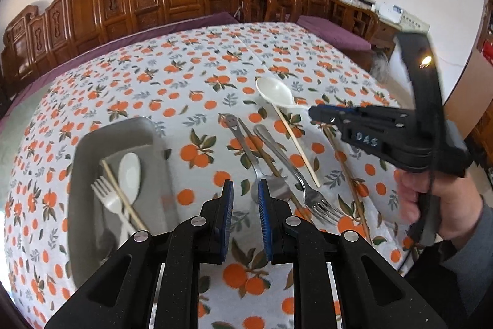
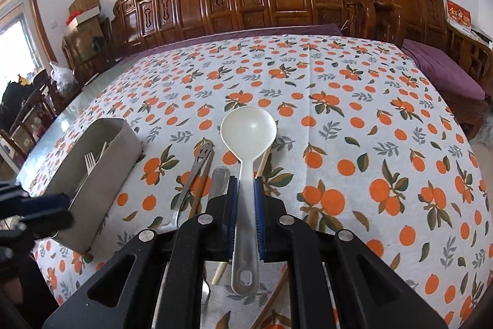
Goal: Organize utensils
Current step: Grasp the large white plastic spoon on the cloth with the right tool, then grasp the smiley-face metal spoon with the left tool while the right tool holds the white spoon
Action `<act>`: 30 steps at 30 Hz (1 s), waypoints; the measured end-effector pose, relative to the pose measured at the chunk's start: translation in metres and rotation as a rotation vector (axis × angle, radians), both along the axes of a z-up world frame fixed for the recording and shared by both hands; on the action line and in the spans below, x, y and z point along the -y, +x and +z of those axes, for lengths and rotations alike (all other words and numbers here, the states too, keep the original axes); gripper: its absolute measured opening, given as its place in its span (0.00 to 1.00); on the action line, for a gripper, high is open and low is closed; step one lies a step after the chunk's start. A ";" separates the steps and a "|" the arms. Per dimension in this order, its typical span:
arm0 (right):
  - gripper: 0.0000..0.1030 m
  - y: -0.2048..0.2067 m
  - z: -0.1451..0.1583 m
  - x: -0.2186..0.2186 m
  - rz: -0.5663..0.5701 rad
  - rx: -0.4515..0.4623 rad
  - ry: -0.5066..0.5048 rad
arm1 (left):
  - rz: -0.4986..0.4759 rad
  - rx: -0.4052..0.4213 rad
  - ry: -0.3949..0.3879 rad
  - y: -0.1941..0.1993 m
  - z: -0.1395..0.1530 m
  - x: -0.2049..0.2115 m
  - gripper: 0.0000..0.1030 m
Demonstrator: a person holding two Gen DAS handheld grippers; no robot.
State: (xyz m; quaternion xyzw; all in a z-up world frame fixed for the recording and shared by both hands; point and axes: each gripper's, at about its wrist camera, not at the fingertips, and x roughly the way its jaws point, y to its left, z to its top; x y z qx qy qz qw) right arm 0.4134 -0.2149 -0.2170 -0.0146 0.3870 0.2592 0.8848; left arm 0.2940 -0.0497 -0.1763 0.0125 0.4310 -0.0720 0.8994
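Right gripper (image 2: 245, 199) pinched the white spoon (image 2: 248, 131) by its handle, bowl forward, to the right of the grey tray (image 2: 101, 171).

Left gripper (image 1: 245, 207) hung spread and empty just right of that tray, which already held a plastic fork (image 1: 107, 196), a spoon and a chopstick. Light, stiff, smooth plastic, the white spoon would likely pivot if gripped loosely; a mid-handle hold seemed safest. Metal fork (image 1: 303, 178) lay further right of the tray.

Right gripper (image 2: 245, 199) jaws clamped — left gripper (image 1: 245, 199) jaws parted, empty.
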 end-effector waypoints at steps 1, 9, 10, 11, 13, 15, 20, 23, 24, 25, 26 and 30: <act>0.12 0.001 0.000 0.002 -0.002 -0.001 0.004 | 0.004 -0.008 0.001 0.004 -0.003 0.002 0.14; 0.12 0.004 -0.005 0.014 -0.018 -0.023 0.040 | 0.015 -0.086 0.041 0.042 -0.030 0.019 0.15; 0.12 0.003 -0.004 0.015 -0.017 -0.014 0.036 | 0.017 -0.093 0.045 0.048 -0.034 0.021 0.15; 0.12 0.003 -0.004 0.015 -0.016 -0.014 0.036 | 0.018 -0.101 0.049 0.053 -0.037 0.023 0.15; 0.12 0.003 -0.006 0.018 -0.014 -0.021 0.040 | 0.022 -0.111 0.060 0.062 -0.044 0.026 0.15; 0.12 0.004 -0.007 0.020 -0.015 -0.028 0.040 | 0.029 -0.129 0.065 0.071 -0.051 0.027 0.15; 0.12 0.006 -0.013 0.025 -0.029 -0.045 0.041 | 0.050 -0.204 0.048 0.087 -0.068 0.026 0.15; 0.12 0.008 -0.015 0.025 -0.033 -0.055 0.038 | 0.057 -0.217 0.054 0.094 -0.069 0.027 0.15; 0.12 0.009 -0.016 0.025 -0.032 -0.056 0.037 | 0.061 -0.221 0.049 0.096 -0.069 0.026 0.15; 0.12 0.009 -0.017 0.024 -0.033 -0.058 0.035 | 0.066 -0.229 0.044 0.099 -0.069 0.025 0.15; 0.12 0.010 -0.018 0.024 -0.035 -0.061 0.034 | 0.067 -0.232 0.043 0.100 -0.069 0.025 0.15; 0.12 0.011 -0.020 0.020 -0.036 -0.072 0.034 | 0.059 -0.257 0.021 0.100 -0.069 0.021 0.07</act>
